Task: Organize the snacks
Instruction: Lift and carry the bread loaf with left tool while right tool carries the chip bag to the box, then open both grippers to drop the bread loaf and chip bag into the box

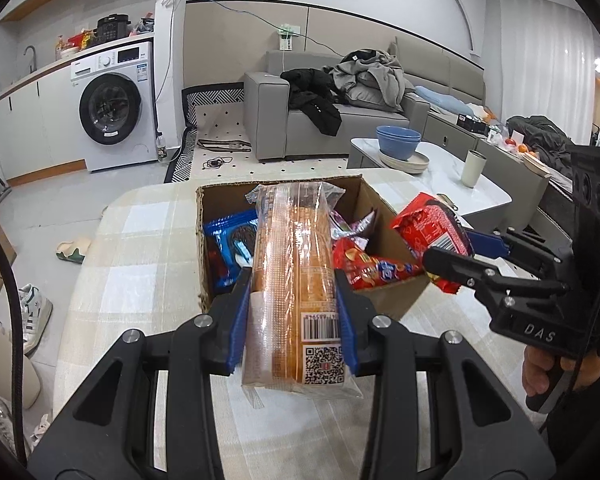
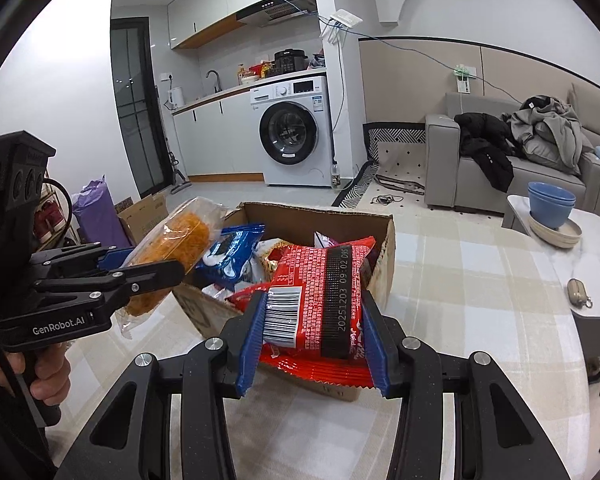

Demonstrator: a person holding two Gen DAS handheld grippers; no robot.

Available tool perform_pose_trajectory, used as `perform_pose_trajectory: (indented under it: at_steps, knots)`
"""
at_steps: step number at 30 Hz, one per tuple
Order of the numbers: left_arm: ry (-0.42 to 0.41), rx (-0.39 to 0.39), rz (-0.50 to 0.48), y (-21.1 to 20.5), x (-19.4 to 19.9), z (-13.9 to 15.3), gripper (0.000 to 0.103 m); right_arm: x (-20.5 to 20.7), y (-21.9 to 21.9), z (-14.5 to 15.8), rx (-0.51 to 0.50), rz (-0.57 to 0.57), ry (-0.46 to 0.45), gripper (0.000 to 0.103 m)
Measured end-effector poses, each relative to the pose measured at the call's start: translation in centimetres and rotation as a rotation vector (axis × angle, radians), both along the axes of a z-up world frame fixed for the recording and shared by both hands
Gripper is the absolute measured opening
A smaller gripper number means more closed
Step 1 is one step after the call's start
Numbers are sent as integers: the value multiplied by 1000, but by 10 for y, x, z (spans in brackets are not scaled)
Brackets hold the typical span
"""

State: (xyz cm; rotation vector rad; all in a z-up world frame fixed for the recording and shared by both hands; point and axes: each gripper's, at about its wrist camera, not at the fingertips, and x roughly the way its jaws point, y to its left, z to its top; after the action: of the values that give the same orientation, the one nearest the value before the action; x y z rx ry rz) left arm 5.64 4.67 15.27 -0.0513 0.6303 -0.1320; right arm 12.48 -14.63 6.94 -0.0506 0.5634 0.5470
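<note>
left gripper: tilted down toward the box, jaws clamped on the orange pack, blue pads on both its sides
orange pack: clear wrap, long, lifted over the near edge of the box, barcode end toward the camera
left hand: fist round the black grip, low at the left in the right wrist view
box: open cardboard, on the checked worktop, holds blue and red snack bags
right gripper: tilted down, jaws closed on the red pack
red pack: held above the box's right side
right hand: wrapped round the handle
</note>
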Motion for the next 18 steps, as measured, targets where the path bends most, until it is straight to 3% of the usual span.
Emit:
perform_pose_trajectory:
  at_steps: [18]
  knots:
    - [20,22,15,-20,108,-26,34,45,25,-16,-24,10,-5,45]
